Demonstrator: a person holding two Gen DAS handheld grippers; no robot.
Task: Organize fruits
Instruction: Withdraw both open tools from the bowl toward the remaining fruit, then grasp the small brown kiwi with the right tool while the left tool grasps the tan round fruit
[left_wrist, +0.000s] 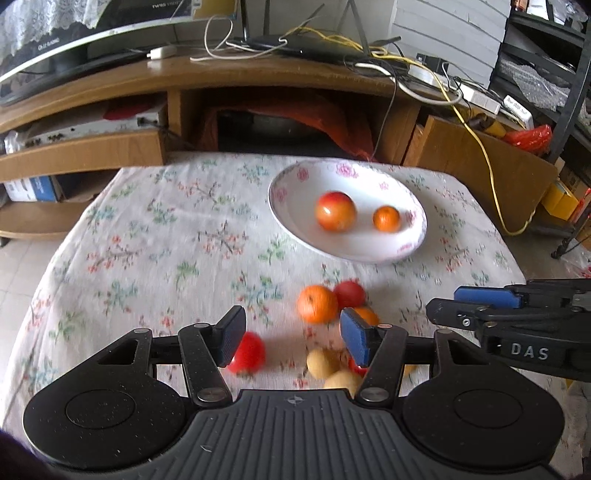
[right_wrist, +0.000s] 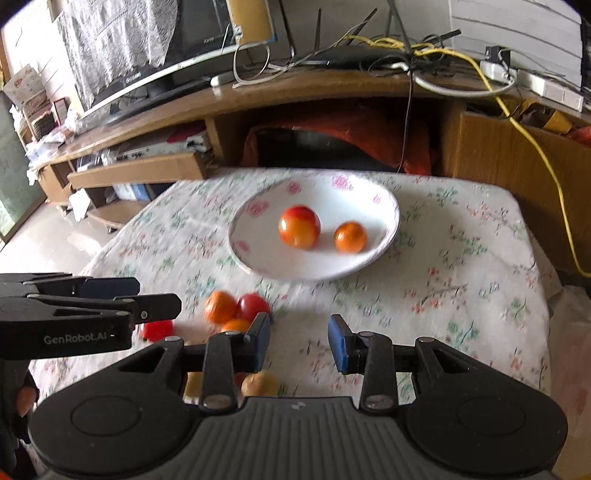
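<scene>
Two fruits in the plate, rest loose on the cloth

An apple (left_wrist: 335, 216) and orange (left_wrist: 386, 218) are seen in the plate (left_wrist: 295, 192); left gripper (left_wrist: 291, 341) and right gripper (right_wrist: 300, 343) are held apart, empty, over the pile (left_wrist: 317, 303).

left gripper (left_wrist: 290, 338): black speckled plastic, blue pads, silver pivot screws, ribbed grey base
right gripper (right_wrist: 299, 341): matching build, white "DAS" lettering showing on its side
</scene>
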